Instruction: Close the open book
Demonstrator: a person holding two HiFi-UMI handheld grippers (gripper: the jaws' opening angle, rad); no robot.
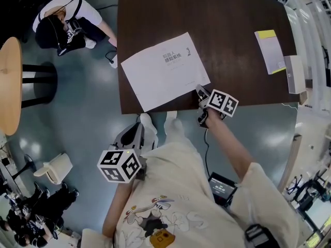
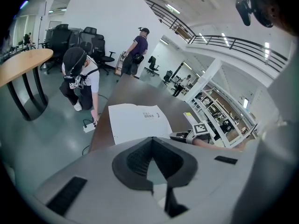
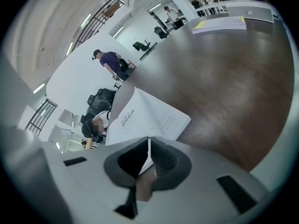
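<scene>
A white book [image 1: 163,68] lies on the dark brown table [image 1: 232,30] near its front edge, cover up with printed title showing. It also shows in the left gripper view [image 2: 135,122] and the right gripper view [image 3: 154,113]. My right gripper [image 1: 199,91] is at the book's near right corner. Its jaws are shut, with a thin white sliver of the book's edge between them [image 3: 148,146]. My left gripper [image 1: 136,132] hangs below the table edge beside the person's body. It is shut with nothing in it [image 2: 152,141], pointing at the book from a distance.
A yellow-and-white booklet [image 1: 270,50] and a white box [image 1: 295,74] lie at the table's right end. A person crouches on the floor [image 1: 67,19] left of the table by a power strip [image 1: 113,61]. A round wooden table [image 1: 9,84] stands far left.
</scene>
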